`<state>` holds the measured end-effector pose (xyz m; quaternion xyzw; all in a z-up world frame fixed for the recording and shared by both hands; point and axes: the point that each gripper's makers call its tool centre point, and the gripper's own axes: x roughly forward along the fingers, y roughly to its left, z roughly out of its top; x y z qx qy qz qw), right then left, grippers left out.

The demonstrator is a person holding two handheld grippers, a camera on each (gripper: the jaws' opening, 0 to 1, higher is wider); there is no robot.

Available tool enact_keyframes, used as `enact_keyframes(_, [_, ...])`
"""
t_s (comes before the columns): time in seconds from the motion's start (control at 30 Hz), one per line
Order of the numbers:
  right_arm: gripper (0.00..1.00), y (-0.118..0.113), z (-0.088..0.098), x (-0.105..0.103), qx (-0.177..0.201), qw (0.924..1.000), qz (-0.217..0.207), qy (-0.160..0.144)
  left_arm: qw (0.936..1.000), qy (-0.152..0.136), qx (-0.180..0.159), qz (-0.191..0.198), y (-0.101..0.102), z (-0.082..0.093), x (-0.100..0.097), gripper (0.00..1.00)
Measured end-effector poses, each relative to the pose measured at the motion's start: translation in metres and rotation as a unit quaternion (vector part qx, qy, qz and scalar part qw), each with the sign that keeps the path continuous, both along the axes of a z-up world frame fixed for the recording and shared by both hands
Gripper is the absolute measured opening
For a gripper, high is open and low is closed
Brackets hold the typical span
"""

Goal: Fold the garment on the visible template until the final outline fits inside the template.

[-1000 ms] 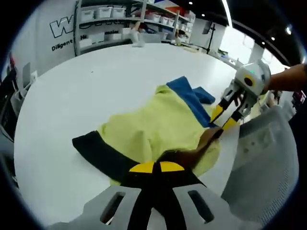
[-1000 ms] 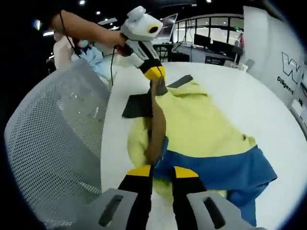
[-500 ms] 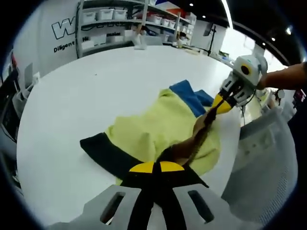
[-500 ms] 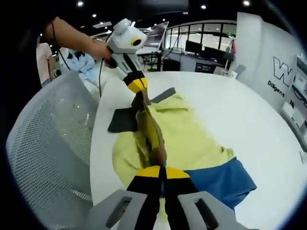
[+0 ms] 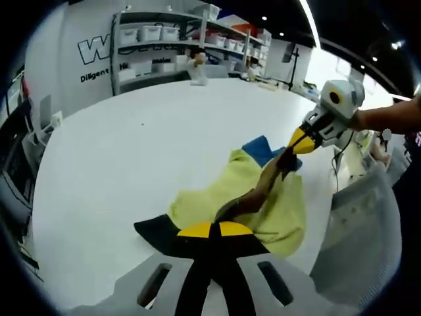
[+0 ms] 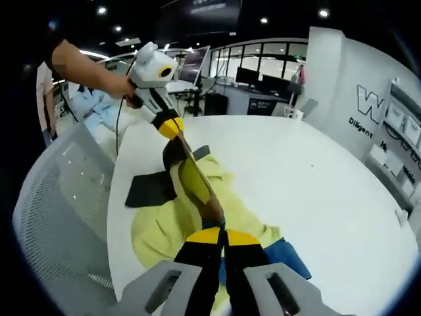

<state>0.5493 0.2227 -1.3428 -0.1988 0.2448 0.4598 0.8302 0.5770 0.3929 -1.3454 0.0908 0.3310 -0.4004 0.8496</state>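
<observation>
Yellow soft garment [image 5: 263, 197] stretched taut, left claw [image 5: 215, 230] and right claw [image 6: 222, 235] clamping it

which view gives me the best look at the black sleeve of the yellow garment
The right gripper view: the black sleeve lies flat and open on the white round table. In the left gripper view, the sleeve is partly hidden behind the left gripper.

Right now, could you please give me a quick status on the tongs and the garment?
Left tongs and right tongs both shut on garment, one edge stretched between them. Rest drapes on white table. Mesh chair close beside.
</observation>
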Motion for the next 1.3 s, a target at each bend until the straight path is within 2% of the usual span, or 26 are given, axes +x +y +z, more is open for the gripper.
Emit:
enact_keyframes(0.17, [0.00, -0.002, 0.017, 0.016, 0.017, 0.9996, -0.024, -0.002, 0.9999, -0.014, -0.003, -0.001, -0.002, 0.013, 0.013, 0.03])
enact_keyframes(0.53, [0.00, -0.007, 0.041, 0.038, 0.020, 0.9990, -0.037, -0.013, 0.9991, -0.041, -0.015, -0.001, -0.008, 0.046, 0.039, 0.03])
enact_keyframes(1.0, [0.00, -0.010, 0.086, 0.064, 0.018, 0.9977, -0.038, -0.054, 0.9968, -0.076, -0.025, -0.004, -0.011, 0.084, 0.066, 0.03])
enact_keyframes(1.3, [0.00, -0.012, 0.102, 0.087, 0.011, 0.9961, -0.044, -0.076, 0.9953, -0.095, -0.018, -0.003, -0.014, 0.103, 0.087, 0.03])
